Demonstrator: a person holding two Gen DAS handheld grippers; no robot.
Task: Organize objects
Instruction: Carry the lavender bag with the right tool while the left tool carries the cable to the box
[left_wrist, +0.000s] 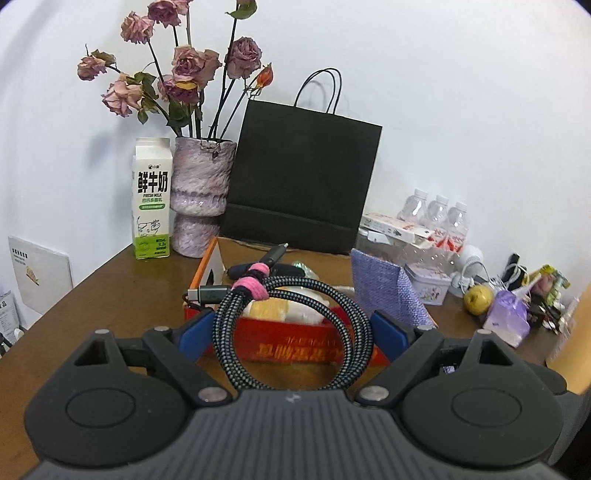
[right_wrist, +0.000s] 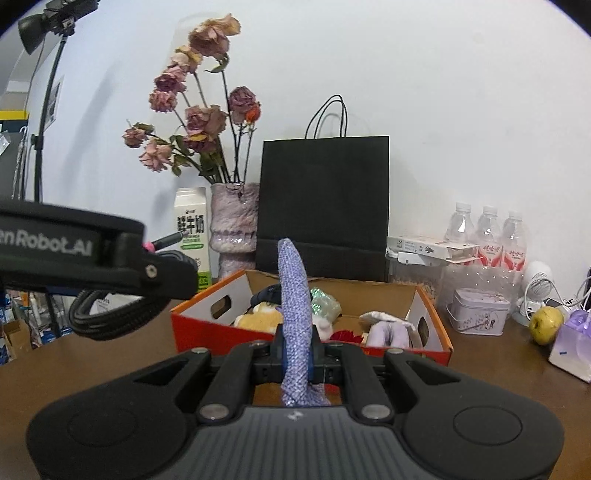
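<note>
Poised before the orange box (right_wrist: 436, 334) mid-desk for stowing: left gripper (left_wrist: 293, 326) spread wide, clamping a coiled cable (left_wrist: 291, 332); right gripper (right_wrist: 297, 354) pinching a purple cloth (right_wrist: 293, 295).

L gripper (left_wrist: 291, 332) points slightly down, its 2 blue pads wide apart and clamped on the sides of a coiled braided cable (left_wrist: 291, 332). R gripper (right_wrist: 297, 354) also tilts slightly down, jaws nearly together, pinching a purple woven cloth (right_wrist: 293, 302) upright.

My brown tabletop (right_wrist: 92, 369) carries an orange box (right_wrist: 221, 328), milk carton (left_wrist: 152, 199), vase (left_wrist: 201, 199), black bag (left_wrist: 303, 181), tin (right_wrist: 478, 312), bottles (right_wrist: 487, 236) and an apple (right_wrist: 546, 325).
</note>
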